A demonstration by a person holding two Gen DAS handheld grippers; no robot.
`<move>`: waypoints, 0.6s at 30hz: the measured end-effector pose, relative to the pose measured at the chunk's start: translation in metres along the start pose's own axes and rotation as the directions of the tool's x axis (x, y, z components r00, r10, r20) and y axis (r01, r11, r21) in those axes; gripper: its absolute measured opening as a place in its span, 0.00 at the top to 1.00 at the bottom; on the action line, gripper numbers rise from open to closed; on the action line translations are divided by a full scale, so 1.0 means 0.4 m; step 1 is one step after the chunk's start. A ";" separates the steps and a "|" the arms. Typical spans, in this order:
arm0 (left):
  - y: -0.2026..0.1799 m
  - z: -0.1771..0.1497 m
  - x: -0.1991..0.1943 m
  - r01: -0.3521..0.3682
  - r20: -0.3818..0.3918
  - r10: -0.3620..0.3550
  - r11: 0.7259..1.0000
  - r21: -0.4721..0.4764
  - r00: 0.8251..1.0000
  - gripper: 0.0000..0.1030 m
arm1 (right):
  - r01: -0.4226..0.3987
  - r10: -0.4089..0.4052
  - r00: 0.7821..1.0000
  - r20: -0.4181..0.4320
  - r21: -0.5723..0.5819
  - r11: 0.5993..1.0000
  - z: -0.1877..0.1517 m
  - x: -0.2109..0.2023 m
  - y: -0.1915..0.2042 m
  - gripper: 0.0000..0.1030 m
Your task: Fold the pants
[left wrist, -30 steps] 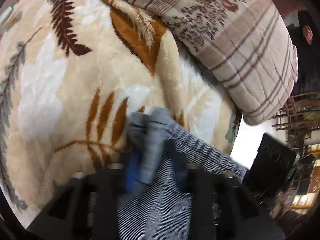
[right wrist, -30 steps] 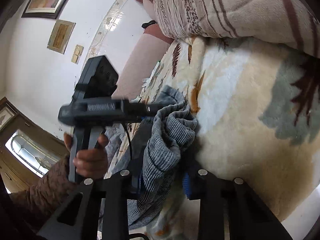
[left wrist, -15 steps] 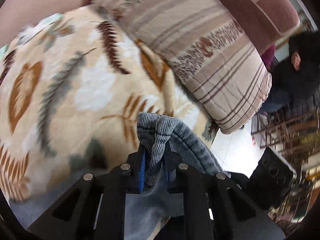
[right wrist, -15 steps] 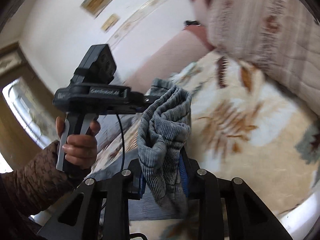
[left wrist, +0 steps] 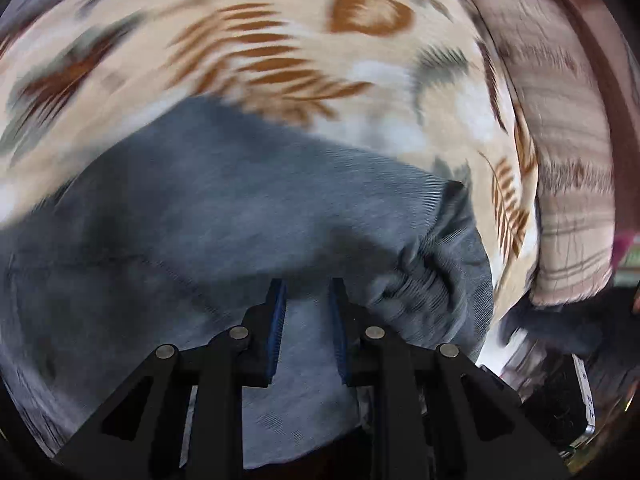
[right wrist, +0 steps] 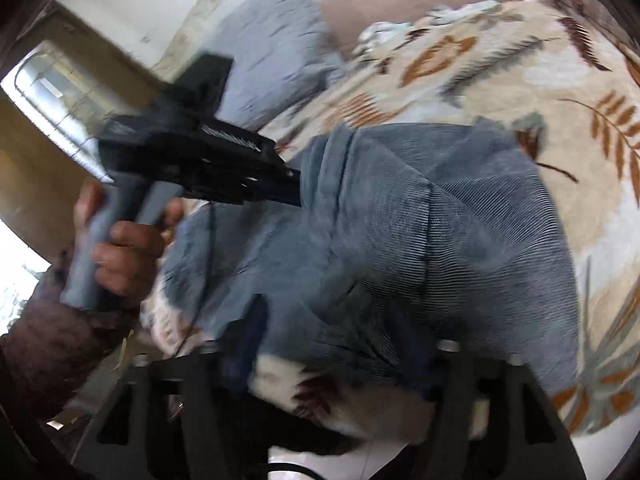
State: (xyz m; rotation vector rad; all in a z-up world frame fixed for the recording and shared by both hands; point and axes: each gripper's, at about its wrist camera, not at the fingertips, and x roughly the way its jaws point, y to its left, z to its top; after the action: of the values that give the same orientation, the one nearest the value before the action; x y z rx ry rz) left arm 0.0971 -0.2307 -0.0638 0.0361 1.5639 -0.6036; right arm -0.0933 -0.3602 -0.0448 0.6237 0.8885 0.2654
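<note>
Ahead of both grippers, grey-blue finely striped cotton pants (left wrist: 248,216) lie spread on a cream plush blanket with brown leaf print (left wrist: 280,36).
Left gripper (left wrist: 306,292) has its blue-padded fingers slightly apart over the cloth, gripping nothing. Right gripper (right wrist: 344,344) is blurred; its fingers stand wide apart at the pants' near edge. No writing is readable; a striped beige quilt (left wrist: 560,160) lies right of the left gripper.

Obstacles: striped pillow (left wrist: 568,184) along blanket's (left wrist: 280,32) right edge; grey cushion (right wrist: 272,40) at far end. Free room: bare blanket beyond pants (left wrist: 240,208).
</note>
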 end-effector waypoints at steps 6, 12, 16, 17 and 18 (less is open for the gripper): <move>0.021 -0.079 -0.045 0.144 0.091 -0.139 0.989 -0.045 0.986 0.48 | -0.047 0.042 0.986 0.159 0.026 0.999 0.038 -0.165 -0.026 0.25; -0.019 -0.091 -0.004 0.289 0.086 -0.281 0.953 -0.087 0.956 0.38 | 0.064 -0.095 0.980 0.176 0.173 0.983 0.183 -0.152 -0.177 0.25; -0.030 -0.079 0.010 0.319 0.084 -0.311 0.940 -0.121 0.947 0.34 | 0.142 -0.154 0.984 0.086 0.139 0.980 0.240 -0.047 -0.220 0.29; -0.031 -0.074 0.014 0.296 0.087 -0.286 0.947 -0.128 0.954 0.29 | 0.156 -0.166 0.984 0.066 0.134 0.979 0.247 -0.020 -0.235 0.32; -0.033 -0.059 0.033 0.258 0.086 -0.248 0.954 -0.153 0.965 0.29 | 0.174 -0.181 0.982 0.045 0.130 0.976 0.256 0.011 -0.250 0.43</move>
State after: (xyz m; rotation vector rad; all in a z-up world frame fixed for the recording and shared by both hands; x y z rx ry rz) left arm 0.0691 -0.2371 -0.0723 -0.3100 1.5600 -0.6676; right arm -0.0133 -0.4781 -0.0601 0.6607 0.9047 0.0305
